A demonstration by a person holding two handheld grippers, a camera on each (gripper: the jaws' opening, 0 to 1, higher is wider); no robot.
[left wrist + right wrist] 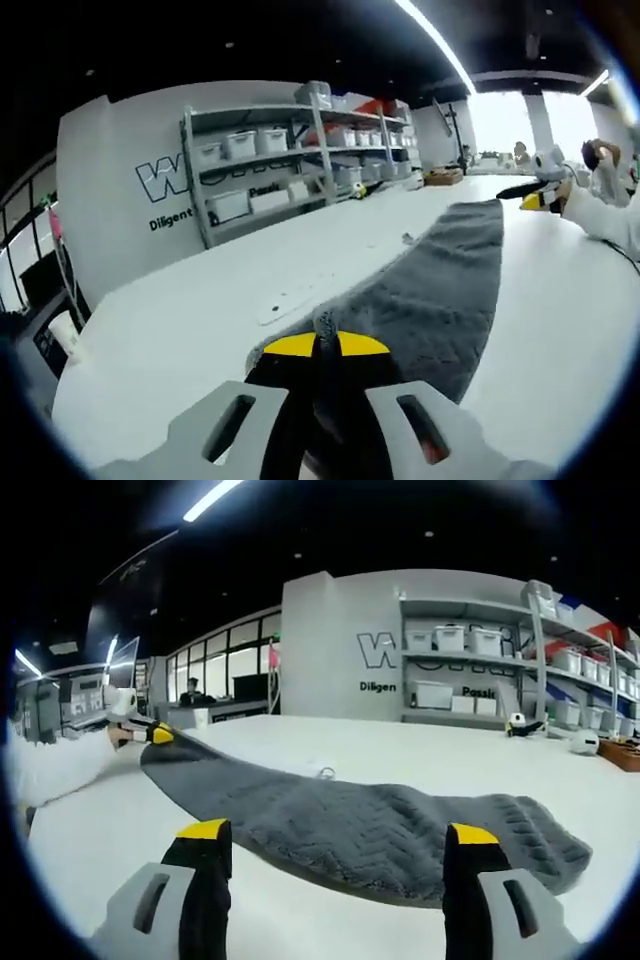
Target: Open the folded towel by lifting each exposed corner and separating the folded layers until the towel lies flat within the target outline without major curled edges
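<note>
A dark grey towel (pixel 440 290) lies stretched out long and narrow on the white table (pixel 180 330). My left gripper (pixel 325 345) is shut on its near end, and a bit of pile pokes up between the yellow tips. At the towel's far end the right gripper (pixel 540 195) shows, held by a person's white sleeve (pixel 610 215). In the right gripper view the towel (pixel 380 825) runs across in front of my right gripper (pixel 337 832), whose jaws stand wide open just short of its near edge. The left gripper (pixel 150 733) holds the towel's far left end.
Metal shelves with white bins (pixel 290 160) line the lettered back wall (pixel 330 650). A flat white strip (pixel 300 295) and a small tag (pixel 408 238) lie beside the towel. Small objects (pixel 583 742) and a wooden box (pixel 622 753) sit at the table's right.
</note>
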